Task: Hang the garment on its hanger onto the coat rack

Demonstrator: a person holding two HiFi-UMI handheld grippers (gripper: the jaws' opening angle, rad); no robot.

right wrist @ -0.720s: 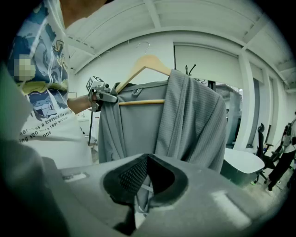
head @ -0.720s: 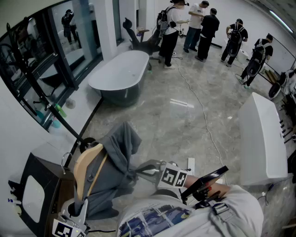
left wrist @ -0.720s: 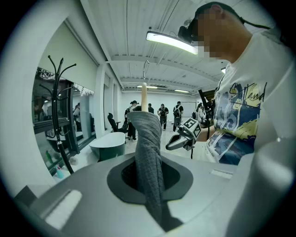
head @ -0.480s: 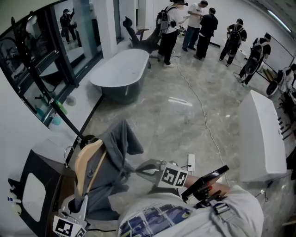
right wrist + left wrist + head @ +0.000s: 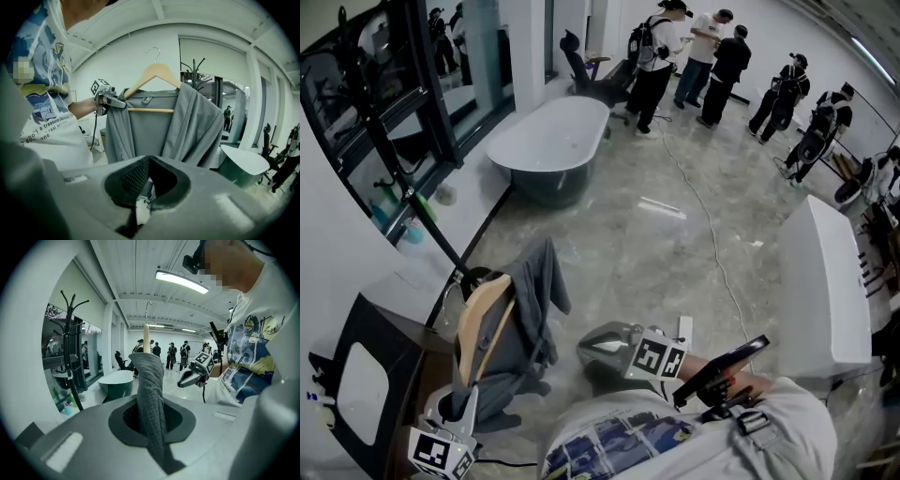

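Right gripper [image 5: 584,349] now clear of garment [image 5: 525,319], fingers together; left gripper [image 5: 464,403] pinching its edge.

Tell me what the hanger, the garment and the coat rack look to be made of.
Hanger: pale tan wood by its colour, with a smooth, satin finish. Its hook looks like bright metal wire.
Garment: soft grey fabric, matte, draping in folds. The fine texture suggests a knit or ribbed weave.
Coat rack: probably black-painted metal, given the thin curved prongs and slight sheen, though plastic can't be ruled out.

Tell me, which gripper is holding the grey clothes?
The left gripper: its jaws pinch the grey garment hanging on the wooden hanger. The right gripper holds nothing.
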